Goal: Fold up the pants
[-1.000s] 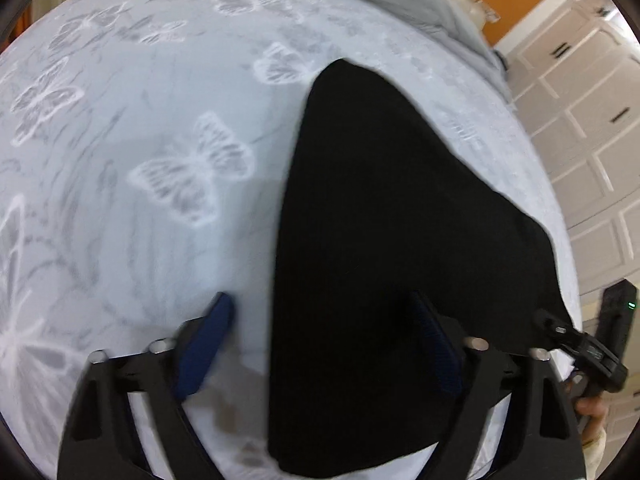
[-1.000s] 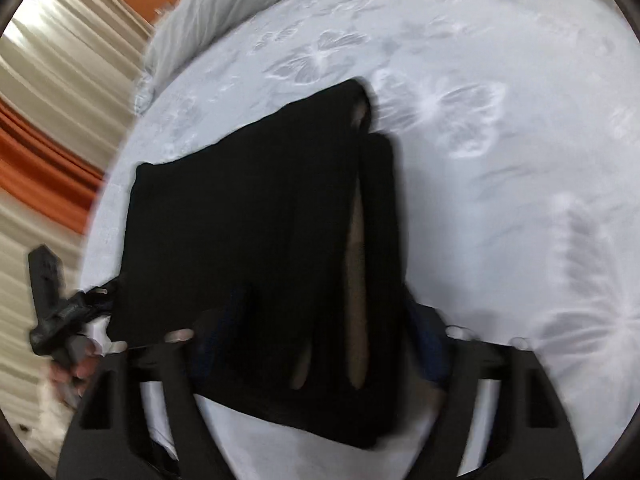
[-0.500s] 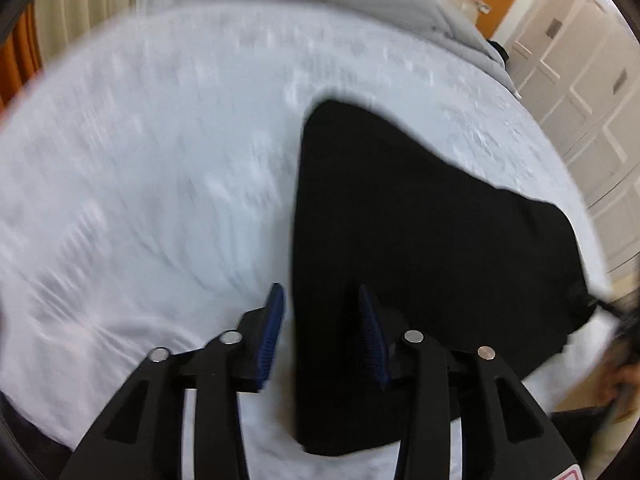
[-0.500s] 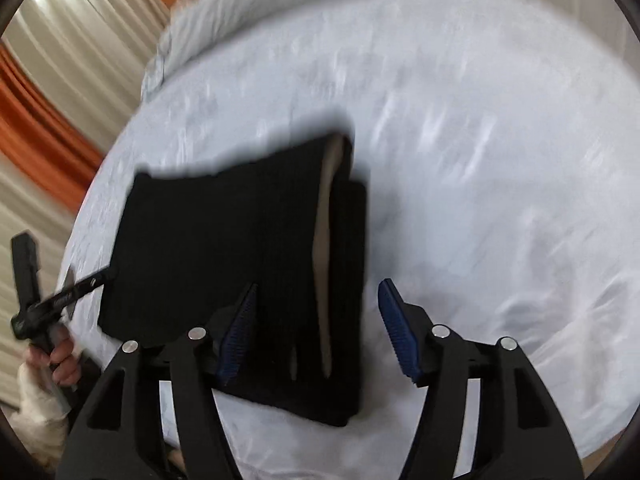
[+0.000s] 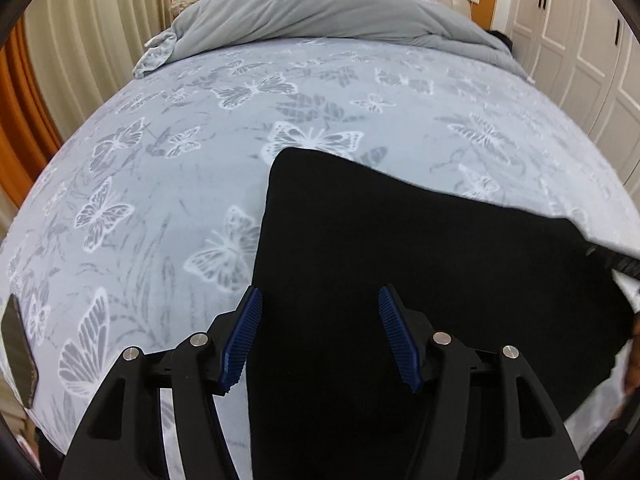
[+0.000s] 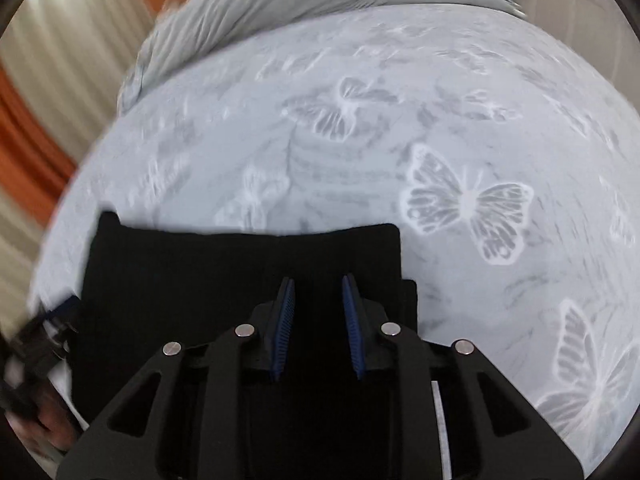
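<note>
The black pants lie folded into a flat block on the butterfly-print bed sheet, near the bed's front edge. My left gripper hovers above the pants' left part, jaws open and empty. The pants also show in the right wrist view. My right gripper is raised above their right part, jaws partly open with a narrow gap and nothing between them. The other gripper shows at the left edge of the right wrist view.
A rolled grey duvet lies across the head of the bed. White cupboard doors stand to the right, cream and orange curtains to the left. A dark flat object lies at the bed's left front edge.
Both grippers have lifted and drawn back from the pants. The left narrowed, then opened wider again. The right closed from wide to a narrow gap. The pants lie still.
</note>
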